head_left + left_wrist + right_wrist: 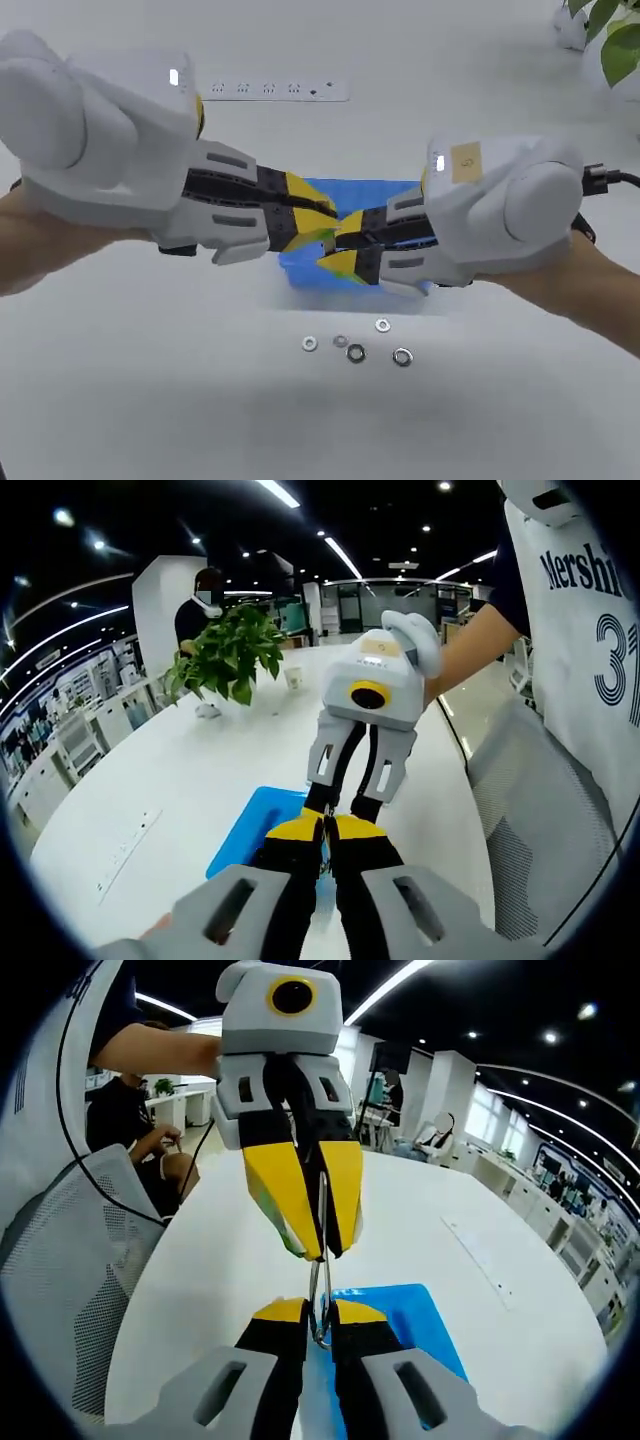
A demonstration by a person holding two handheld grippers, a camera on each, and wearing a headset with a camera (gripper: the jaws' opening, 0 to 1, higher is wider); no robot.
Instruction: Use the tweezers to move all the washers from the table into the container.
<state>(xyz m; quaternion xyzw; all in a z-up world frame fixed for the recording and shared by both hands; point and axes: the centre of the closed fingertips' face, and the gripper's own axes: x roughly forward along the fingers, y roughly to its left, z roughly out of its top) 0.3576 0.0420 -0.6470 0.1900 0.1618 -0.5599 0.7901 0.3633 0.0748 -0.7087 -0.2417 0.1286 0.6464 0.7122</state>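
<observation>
Several metal washers (356, 353) lie loose on the white table, just in front of the blue container (310, 272). Above the container my two grippers meet tip to tip. The left gripper (330, 225) comes in from the left and the right gripper (336, 252) from the right. In the right gripper view a thin metal pair of tweezers (320, 1278) runs between the left gripper's yellow jaws (322, 1245) and my right gripper's own jaws (320, 1315). Both are shut on it. The left gripper view has its own jaws (328, 830) shut, nose to nose with the right gripper (342, 805), above the container (255, 830).
A white power strip (280, 90) lies at the far side of the table. A potted plant (615, 40) stands at the far right corner. A person's arms and torso are close behind the grippers, with a mesh chair (80, 1260) beside the table.
</observation>
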